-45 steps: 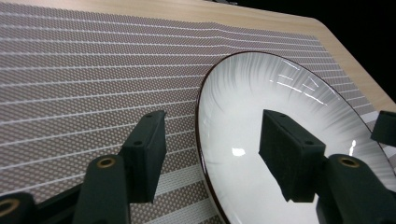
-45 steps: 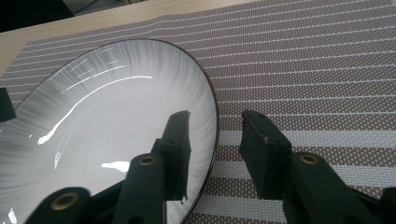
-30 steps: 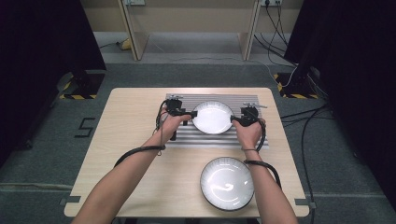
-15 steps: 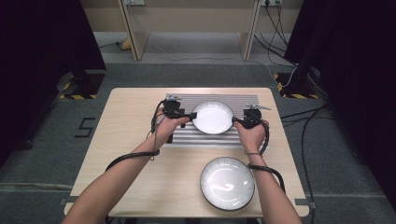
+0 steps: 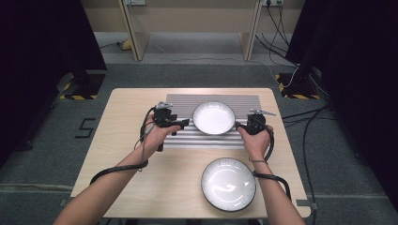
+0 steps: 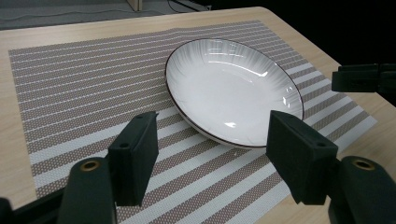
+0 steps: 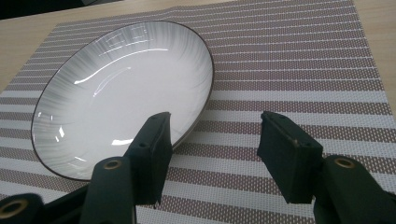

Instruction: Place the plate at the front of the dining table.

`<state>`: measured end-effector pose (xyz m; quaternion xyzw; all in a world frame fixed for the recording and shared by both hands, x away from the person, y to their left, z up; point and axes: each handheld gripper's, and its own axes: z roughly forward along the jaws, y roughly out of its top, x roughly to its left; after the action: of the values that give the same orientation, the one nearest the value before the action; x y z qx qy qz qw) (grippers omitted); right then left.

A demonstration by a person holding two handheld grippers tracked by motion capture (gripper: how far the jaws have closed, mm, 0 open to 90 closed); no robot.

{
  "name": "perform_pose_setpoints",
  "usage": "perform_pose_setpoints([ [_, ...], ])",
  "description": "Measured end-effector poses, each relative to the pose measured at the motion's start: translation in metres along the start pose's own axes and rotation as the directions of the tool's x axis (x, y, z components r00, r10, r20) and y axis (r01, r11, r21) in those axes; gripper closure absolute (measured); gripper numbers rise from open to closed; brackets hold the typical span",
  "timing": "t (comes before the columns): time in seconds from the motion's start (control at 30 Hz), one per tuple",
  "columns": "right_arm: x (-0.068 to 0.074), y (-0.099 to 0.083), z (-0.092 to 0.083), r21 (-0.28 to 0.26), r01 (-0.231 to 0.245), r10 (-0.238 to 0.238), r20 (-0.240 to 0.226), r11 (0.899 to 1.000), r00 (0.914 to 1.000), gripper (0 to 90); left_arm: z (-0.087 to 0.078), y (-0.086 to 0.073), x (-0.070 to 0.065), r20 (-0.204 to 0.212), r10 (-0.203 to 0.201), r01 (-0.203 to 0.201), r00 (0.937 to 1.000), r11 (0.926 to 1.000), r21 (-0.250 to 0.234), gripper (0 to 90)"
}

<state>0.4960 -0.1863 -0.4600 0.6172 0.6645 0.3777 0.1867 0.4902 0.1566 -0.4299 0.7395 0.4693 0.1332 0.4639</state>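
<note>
Second plate point(image 5: 228, 183) near front table point(image 5: 126, 178) edge, by right forearm. Beyond: left gripper point(image 5: 184, 123) and right gripper point(image 5: 238, 125) flank white plate point(image 5: 214, 117), jaws spread, empty; right jaws just opening. White plate sits flat on striped mat point(image 5: 178, 100), mid-table, clear of both grippers.

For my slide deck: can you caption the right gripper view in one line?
Right gripper, jaws open and empty, beside a white plate resting on a striped placemat.
</note>
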Motion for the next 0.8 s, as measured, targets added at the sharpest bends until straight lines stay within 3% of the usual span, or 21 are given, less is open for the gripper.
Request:
perform_pose_setpoints([
  [0.53,0.008,-0.015,-0.014,0.004,0.027,-0.027,-0.015,1.000,0.9995,43.6,-0.031,-0.029,0.011,0.020,-0.006,0.006,0.9998,0.9999,-0.013,33.8],
  [0.8,0.009,-0.023,-0.022,0.001,0.039,-0.039,-0.019,0.999,0.9991,43.3,-0.045,-0.036,0.012,0.022,0.019,-0.019,0.9996,0.9995,-0.024,33.6],
])
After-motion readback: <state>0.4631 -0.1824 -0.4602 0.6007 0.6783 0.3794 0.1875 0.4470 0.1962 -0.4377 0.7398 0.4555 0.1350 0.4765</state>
